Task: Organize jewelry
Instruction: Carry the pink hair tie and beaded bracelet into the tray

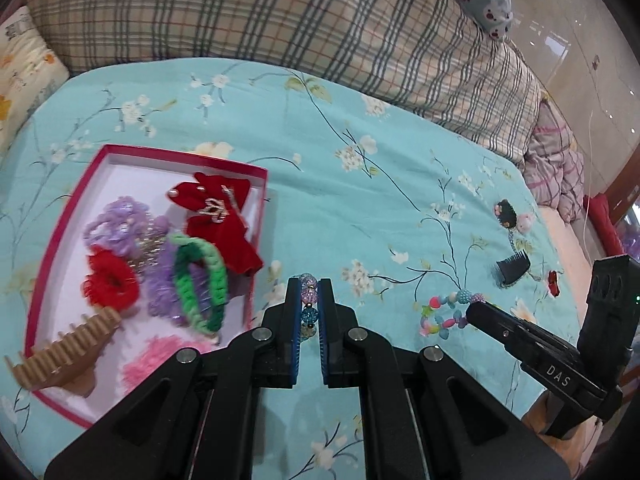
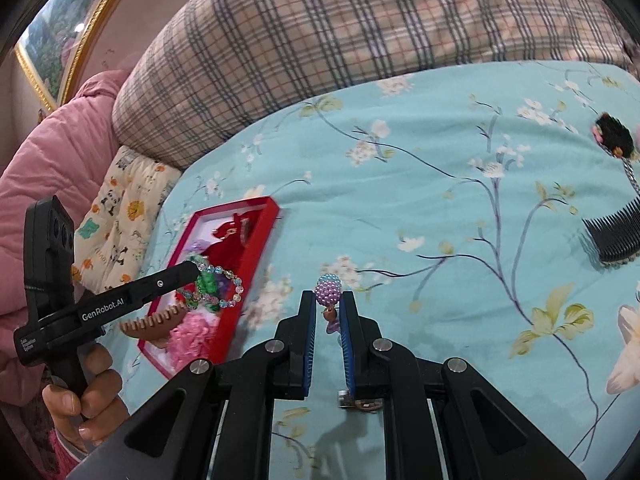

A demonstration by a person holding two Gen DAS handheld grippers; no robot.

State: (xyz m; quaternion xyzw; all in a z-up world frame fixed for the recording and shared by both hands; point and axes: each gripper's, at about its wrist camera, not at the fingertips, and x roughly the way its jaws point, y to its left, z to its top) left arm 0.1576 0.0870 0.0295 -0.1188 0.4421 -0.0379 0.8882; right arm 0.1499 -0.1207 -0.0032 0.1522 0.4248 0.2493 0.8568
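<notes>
Both grippers, left [image 1: 309, 286] and right [image 2: 327, 298], angle downward gripping bracelets.

Home bedroom. Bed under turquoise floral bedsheet [image 1: 360, 208]; folded beige plaid quilt [image 1: 280, 20] heaped along far side; cartoon-print cream pillow [image 2: 120, 216] at edge; pink padded quilt [image 2: 60, 152] beside it; gold-framed landscape picture [image 2: 60, 40] on pink wall; glossy tiled floor [image 1: 580, 40] beyond bed.

The bed [image 1: 360, 208], under a turquoise floral cover, carries a red-rimmed box [image 1: 256, 236] at its left, a black comb [image 1: 514, 270] at its right, and a plaid quilt [image 1: 280, 12] behind.
</notes>
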